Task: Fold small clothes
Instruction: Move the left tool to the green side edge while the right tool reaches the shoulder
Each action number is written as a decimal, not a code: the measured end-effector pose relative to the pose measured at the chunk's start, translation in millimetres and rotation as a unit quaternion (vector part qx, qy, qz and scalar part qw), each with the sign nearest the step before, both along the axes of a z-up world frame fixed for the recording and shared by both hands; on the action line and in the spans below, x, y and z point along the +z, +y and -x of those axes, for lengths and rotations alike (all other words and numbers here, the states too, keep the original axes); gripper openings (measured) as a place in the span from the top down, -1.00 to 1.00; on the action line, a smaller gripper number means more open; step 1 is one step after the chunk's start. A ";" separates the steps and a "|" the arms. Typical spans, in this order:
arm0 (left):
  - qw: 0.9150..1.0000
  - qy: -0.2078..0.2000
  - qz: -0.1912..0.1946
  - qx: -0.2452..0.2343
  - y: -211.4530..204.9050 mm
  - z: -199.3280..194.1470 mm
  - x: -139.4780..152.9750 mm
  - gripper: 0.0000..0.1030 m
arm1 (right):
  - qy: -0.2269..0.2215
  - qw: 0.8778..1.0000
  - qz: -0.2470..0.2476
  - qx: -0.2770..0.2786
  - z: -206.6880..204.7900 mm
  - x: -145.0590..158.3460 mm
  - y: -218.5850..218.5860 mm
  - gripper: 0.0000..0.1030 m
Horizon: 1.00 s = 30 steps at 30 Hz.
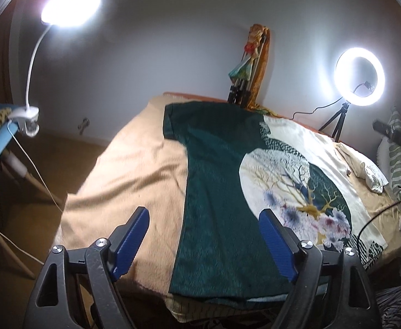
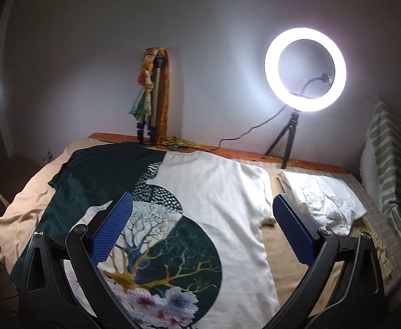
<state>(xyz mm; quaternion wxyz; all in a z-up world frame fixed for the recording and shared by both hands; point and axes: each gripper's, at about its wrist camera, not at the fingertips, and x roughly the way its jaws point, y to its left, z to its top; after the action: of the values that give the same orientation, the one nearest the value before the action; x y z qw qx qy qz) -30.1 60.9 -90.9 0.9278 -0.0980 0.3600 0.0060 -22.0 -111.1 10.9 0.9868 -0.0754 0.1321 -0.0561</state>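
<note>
**Q:** Where do your jaws stand?

**A:** Left gripper (image 1: 203, 235): blue pads wide apart, nothing between them but air. It sits low centre in the left view, over the near hem of the shirt (image 1: 222, 192). Right gripper (image 2: 203, 227): also wide, also empty, low centre in its own view, hanging over the shirt's cream half.

**Q:** And the shirt?

**A:** Spread flat, print up, on the tan blanket (image 1: 134, 170). In the left view the green half runs from bottom centre up to mid-frame. In the right view the cream side fills the middle, its sleeve (image 2: 260, 192) at centre right.

**Q:** The step in hand?

**A:** My guess: taking hold of the two edges for a first fold. Not yet gripped.

**Q:** How to do it well?

**A:** Pinch only the shirt, not the blanket beneath. Take the green edge with the left and the cream edge with the right at matching height, so the fold line runs straight. Lift low; thin cloth will sag and crease.

**Q:** Further off?

**A:** A crumpled white cloth (image 2: 321, 197) right of the sleeve, apart from it. Beyond, a ring light (image 2: 304, 71) upper right and a lamp (image 1: 71, 2) upper left of the left view. Keep clear of the cable (image 1: 365, 227) at right.
</note>
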 end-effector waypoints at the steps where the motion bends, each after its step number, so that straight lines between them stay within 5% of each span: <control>1: 1.000 0.004 0.003 0.000 0.8 0.9 -3.8 -0.60 | 0.001 1.000 0.002 0.010 -5.3 3.7 6.5 -1.00; 10: 0.995 0.062 0.080 0.021 15.7 8.8 -49.4 -0.35 | 0.036 0.987 -0.033 0.154 -57.5 44.5 54.3 -1.00; 17: 0.993 0.081 0.086 0.025 16.6 8.3 -68.0 -0.16 | 0.105 0.964 -0.054 0.240 -118.7 66.1 114.5 -1.00; 25: 0.991 0.082 0.096 0.035 27.0 4.3 -79.7 0.11 | 0.185 0.937 -0.087 0.282 -198.4 49.1 182.2 -0.95; 30: 0.992 0.078 0.097 0.035 28.9 0.8 -80.4 0.44 | 0.222 0.930 -0.067 0.286 -239.6 20.0 225.2 -0.93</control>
<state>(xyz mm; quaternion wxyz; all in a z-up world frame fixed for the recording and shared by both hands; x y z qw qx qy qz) -30.9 89.8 -171.3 0.8820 -0.1996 0.4268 0.0113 217.6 114.1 31.0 0.9093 -0.0545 0.3236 0.2561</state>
